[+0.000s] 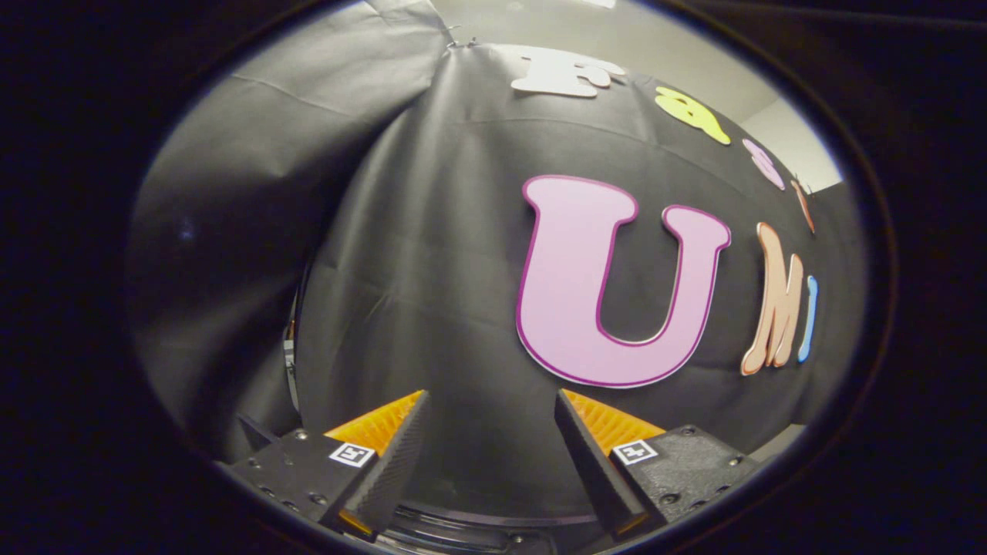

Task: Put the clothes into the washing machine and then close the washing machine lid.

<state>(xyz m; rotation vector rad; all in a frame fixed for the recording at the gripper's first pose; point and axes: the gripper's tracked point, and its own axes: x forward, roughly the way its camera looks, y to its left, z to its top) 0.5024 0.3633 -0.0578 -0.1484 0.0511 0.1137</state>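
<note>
Booth wall stands straight ahead of the tool, beyond both fingers w/ open gap betw. them, nothing in it. Wall's cloth folds at a seam up and left of the tool. A curved rim lies just below the fingers, nearer than the wall.

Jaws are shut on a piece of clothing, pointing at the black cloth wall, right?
Not quite. The gripper view shows the gripper with its jaws open and nothing between them. It does point at the black cloth wall.
</note>
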